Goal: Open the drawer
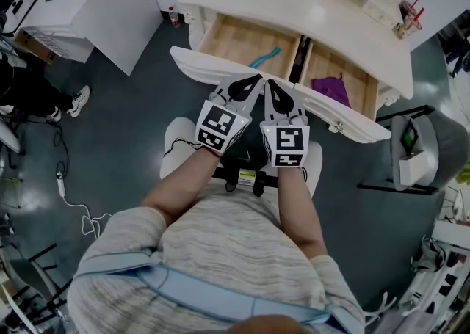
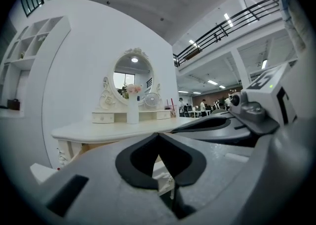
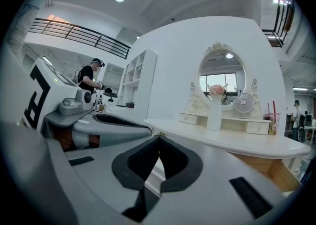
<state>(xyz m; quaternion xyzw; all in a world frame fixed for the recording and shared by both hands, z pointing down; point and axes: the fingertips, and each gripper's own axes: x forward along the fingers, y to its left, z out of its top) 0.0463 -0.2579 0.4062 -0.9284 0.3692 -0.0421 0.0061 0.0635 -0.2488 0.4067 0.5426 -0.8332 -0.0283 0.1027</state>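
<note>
head view, with both gripper views. the left gripper [image 1: 255, 80] and the right gripper [image 1: 270, 85] are held side by side at picture centre, tips toward 12 o'clock, facing the white dressing table [image 1: 294, 2]. left gripper: jaws pressed together, dark pads meeting at the tip [image 2: 158, 135], nothing between them. right gripper: likewise pressed together at the tip [image 3: 159, 138], nothing pinched. in the left gripper view the right gripper lies at 3 o'clock; in the right gripper view the left gripper lies at 9 o'clock. the left drawer [image 1: 220, 31] stands pulled out at 11 o'clock of the grippers, with a teal object [image 1: 266, 56] inside. the right drawer [image 1: 367, 86] stands pulled out at 1 o'clock, with a purple cloth [image 1: 332, 89] inside. both tips overlap the drawer fronts where the two drawers meet; contact cannot be told. an oval mirror [image 2: 132, 76] and a white vase [image 2: 133, 109] stand on the table top.
</note>
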